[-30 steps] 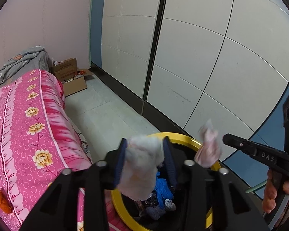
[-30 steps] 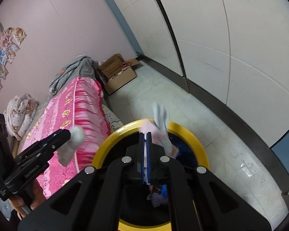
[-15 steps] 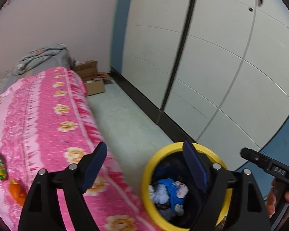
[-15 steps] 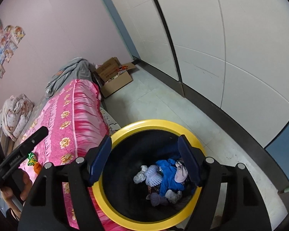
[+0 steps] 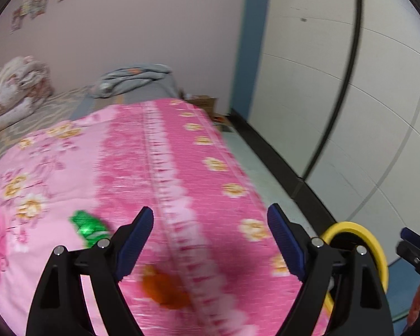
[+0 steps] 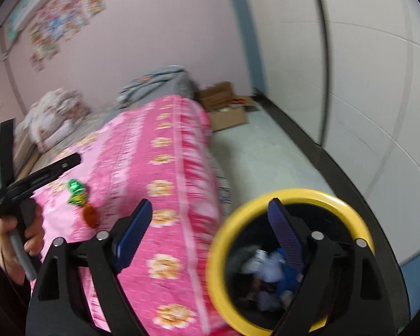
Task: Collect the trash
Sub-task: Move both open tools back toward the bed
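My left gripper (image 5: 210, 218) stands open above the pink flowered bedspread (image 5: 182, 168), nothing between its pads. A green wrapper (image 5: 88, 228) lies just left of its left finger, and an orange wrapper (image 5: 165, 291) lies below and between the fingers. My right gripper (image 6: 210, 210) has its jaws opening and empty, straddling the bed's edge and the yellow-rimmed bin (image 6: 294, 193). White and blue trash (image 6: 268, 263) lies inside the bin. The right wrist view also shows the green wrapper (image 6: 76, 191) and orange wrapper (image 6: 90, 216) on the bed. Both views are motion-blurred.
An open cardboard box (image 6: 226, 112) sits on the pale floor (image 6: 266, 154) past the bed's foot. A grey blanket (image 5: 134, 79) and a bundled quilt (image 5: 14, 84) lie at the bed's far end. White panelled walls (image 5: 350, 112) bound the right side. A hand (image 6: 14, 240) holds the left tool.
Both grippers let go of their tissue wads over the bin and opened. Both then swung left from the bin toward the bed, bringing the green and orange wrappers into view.
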`<action>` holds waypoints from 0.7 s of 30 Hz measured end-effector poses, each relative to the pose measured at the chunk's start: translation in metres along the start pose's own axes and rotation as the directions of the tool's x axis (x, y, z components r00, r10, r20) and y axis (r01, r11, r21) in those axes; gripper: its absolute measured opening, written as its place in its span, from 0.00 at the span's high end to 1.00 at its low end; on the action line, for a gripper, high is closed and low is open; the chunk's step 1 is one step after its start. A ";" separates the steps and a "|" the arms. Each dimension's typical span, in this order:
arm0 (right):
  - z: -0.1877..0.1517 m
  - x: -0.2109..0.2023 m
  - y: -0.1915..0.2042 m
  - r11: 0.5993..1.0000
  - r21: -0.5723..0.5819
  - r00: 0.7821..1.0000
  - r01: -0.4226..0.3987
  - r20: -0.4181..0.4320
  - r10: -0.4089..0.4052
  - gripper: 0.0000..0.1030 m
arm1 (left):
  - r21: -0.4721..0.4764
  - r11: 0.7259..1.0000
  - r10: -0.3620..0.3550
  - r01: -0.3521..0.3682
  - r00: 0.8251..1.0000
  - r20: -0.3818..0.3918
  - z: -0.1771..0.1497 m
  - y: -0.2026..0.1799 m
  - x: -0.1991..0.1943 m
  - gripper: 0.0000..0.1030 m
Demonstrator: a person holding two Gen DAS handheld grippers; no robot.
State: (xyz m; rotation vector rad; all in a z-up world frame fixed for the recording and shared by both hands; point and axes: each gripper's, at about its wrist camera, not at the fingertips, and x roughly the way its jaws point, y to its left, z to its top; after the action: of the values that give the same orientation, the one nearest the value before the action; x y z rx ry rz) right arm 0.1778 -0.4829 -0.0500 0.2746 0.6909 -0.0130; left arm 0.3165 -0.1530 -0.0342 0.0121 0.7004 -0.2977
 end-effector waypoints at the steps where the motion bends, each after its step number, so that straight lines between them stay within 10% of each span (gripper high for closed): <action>1: 0.000 0.005 0.012 0.999 -0.021 1.000 -0.028 -0.004 0.027 0.17 | -0.015 1.000 0.016 -0.016 1.000 -0.001 0.001 0.014 -0.001 0.22; 21: -0.031 0.121 0.196 0.873 -0.345 0.934 -0.345 -0.217 0.283 0.10 | -0.148 0.979 0.126 -0.137 0.989 -0.080 -0.027 0.145 0.026 0.22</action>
State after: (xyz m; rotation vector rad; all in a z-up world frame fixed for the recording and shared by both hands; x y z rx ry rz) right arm 0.2714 -0.2770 -0.1009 0.0117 0.7861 0.4579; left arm 0.3578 -0.0177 -0.0839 -0.0772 0.7869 -0.1161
